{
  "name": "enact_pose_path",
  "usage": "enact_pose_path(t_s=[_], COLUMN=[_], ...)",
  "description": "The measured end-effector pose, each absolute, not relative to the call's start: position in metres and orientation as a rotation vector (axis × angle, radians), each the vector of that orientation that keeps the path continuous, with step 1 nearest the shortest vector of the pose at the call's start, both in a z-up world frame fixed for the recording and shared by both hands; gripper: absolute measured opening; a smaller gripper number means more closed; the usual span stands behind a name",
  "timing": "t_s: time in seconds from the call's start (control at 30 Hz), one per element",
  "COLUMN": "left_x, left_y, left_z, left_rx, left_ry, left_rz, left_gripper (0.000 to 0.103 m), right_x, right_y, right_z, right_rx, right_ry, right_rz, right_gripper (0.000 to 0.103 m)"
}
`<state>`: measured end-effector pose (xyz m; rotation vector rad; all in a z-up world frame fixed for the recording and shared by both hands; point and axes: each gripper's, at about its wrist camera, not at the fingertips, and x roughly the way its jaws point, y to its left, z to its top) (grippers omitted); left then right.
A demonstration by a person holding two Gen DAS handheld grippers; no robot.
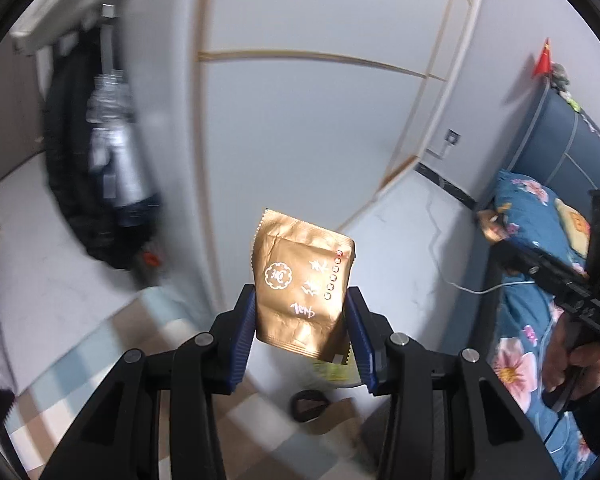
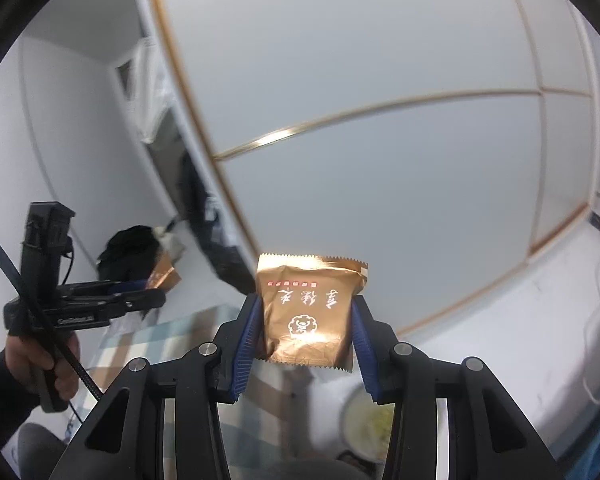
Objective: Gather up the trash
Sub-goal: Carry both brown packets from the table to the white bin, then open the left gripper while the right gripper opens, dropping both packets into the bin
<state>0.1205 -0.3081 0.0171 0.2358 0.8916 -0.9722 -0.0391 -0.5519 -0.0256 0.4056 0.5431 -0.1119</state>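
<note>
White wardrobe doors (image 1: 300, 120), pale floor (image 1: 400, 216), floral bed (image 1: 532, 220) at right. Each gripper's fingers clamp a gold wrapper: left gripper (image 1: 302, 332), right gripper (image 2: 304, 336).

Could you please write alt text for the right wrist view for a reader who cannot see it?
The right gripper holds a gold foil snack packet upright between its blue pads, against a pale panelled wall. At the left, a hand holds the left gripper, which grips a similar gold packet.

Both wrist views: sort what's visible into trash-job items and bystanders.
Job:
- gold packet in left tool
- gold packet in right tool
- left tool
- right tool

Lying about:
- floral bedding
- black bag of bottles
- checkered mat
- bowl
</note>
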Motion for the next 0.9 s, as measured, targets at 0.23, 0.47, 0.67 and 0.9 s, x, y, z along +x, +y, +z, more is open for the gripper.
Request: enact_pose_path(t_s=[0.23,0.47,0.67,0.9], left_x=[0.112,0.118,0.121,0.118], left_y=[-0.364,-0.402,-0.430,-0.447], left_z=[-0.026,-0.080,-0.123,-0.165], left_rx=[0.250,0.220,0.252,0.265], left_ry=[0.993,1.198,1.347,1.528], left_rz=[-1.048,-1.089,-1.079,-1.039], left_gripper=[0.038,0.038,0.038,0.038], right_x=[-0.038,-0.028,-0.027,-0.007], right_y=[-0.590,-0.618,-0.643,-0.645], right_z=[-0.079,-0.143,-0.195,-0.251], right_rx=[0.513,0.596,0.670,0.734], right_ry=[0.638,0.749,0.837,0.956], right_rz=[-0.173,-0.217,-0.232,-0.213], right_gripper=[0.043,0.043,0.043,0.043])
